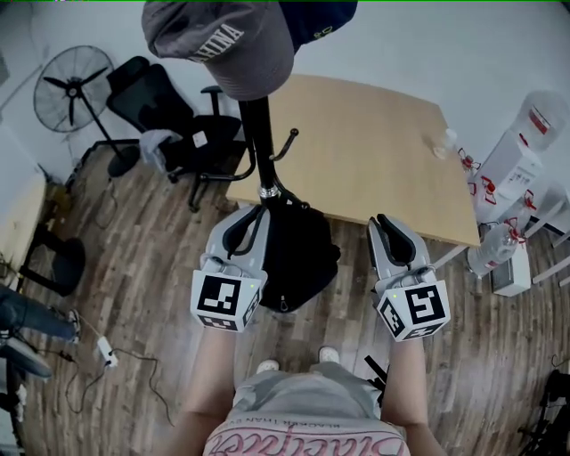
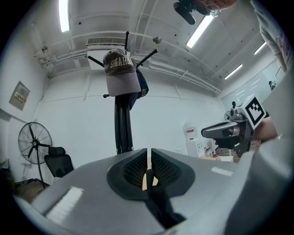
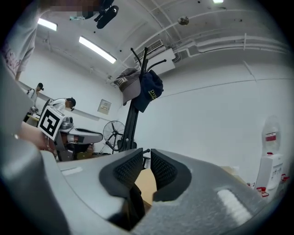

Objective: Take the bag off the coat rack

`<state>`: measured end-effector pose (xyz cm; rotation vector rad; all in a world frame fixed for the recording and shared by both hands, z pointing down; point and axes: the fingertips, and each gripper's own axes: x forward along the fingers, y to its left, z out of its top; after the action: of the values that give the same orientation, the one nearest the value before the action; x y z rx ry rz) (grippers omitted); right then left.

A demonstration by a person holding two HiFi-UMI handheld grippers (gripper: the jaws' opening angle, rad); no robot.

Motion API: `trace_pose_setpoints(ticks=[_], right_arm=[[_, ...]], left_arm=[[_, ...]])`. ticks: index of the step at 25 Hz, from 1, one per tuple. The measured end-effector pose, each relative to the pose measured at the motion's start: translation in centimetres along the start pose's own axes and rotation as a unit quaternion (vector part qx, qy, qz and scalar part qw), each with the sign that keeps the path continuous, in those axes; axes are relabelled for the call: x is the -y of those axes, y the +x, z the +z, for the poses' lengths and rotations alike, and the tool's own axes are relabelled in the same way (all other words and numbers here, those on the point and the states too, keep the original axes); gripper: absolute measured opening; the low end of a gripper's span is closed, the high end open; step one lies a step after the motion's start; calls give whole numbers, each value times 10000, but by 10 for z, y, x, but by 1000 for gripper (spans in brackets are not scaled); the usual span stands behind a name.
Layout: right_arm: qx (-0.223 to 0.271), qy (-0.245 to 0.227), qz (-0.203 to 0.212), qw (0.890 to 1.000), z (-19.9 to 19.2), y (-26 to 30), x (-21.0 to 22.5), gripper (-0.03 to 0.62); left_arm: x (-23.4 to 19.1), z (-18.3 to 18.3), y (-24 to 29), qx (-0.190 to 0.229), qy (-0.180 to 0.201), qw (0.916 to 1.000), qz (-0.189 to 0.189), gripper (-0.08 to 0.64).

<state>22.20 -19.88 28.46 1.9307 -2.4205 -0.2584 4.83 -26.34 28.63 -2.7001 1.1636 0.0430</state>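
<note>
Head view, seen steeply from above.

- Coat rack: black pole, upright, with hooked arms near the top.
- Grey cap: on the top of the rack, printed lettering on the front; a navy cap hangs just beside it.
- Black bag: the task's thing, hanging low against the rack's pole, above the wood floor, between the two grippers.
- Left gripper: just beside the bag's left edge, whether touching cannot be told. In the left gripper view its ribbed pads stand a narrow slit apart, with nothing held between them.
- Right gripper: to the right of the bag, clear of it. In the right gripper view its jaws are parted slightly more, also empty.
- Wooden table: behind the rack.
- Black office chair: left of the rack, with a standing fan beyond it.
- Water dispenser: at the right edge.
</note>
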Motion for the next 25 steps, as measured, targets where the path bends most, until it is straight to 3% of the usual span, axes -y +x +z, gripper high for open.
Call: trace_pose_setpoints(ticks=[5, 9, 12, 15, 20, 25], right_arm=[[106, 164, 597, 9980, -2, 23, 2, 140], [139, 248, 1093, 9936, -9, 38, -1, 283], [143, 339, 1363, 9900, -13, 47, -2, 351], [50, 321, 1554, 9873, -18, 54, -2, 354], [-209, 208, 1923, 9809, -38, 57, -8, 350], [-391, 419, 2170, 9745, -58, 59, -11, 347]], left_arm=[[-2, -4, 3, -182, 22, 9997, 189, 112], [-3, -8, 4, -209, -117, 9990, 368, 227], [-5, -11, 2, -254, -132, 9978, 590, 316], [-5, -14, 0, -298, -180, 9965, 755, 354], [-4, -29, -8, -445, -396, 9927, 1053, 349], [4, -52, -11, -656, -671, 9884, 1190, 342]])
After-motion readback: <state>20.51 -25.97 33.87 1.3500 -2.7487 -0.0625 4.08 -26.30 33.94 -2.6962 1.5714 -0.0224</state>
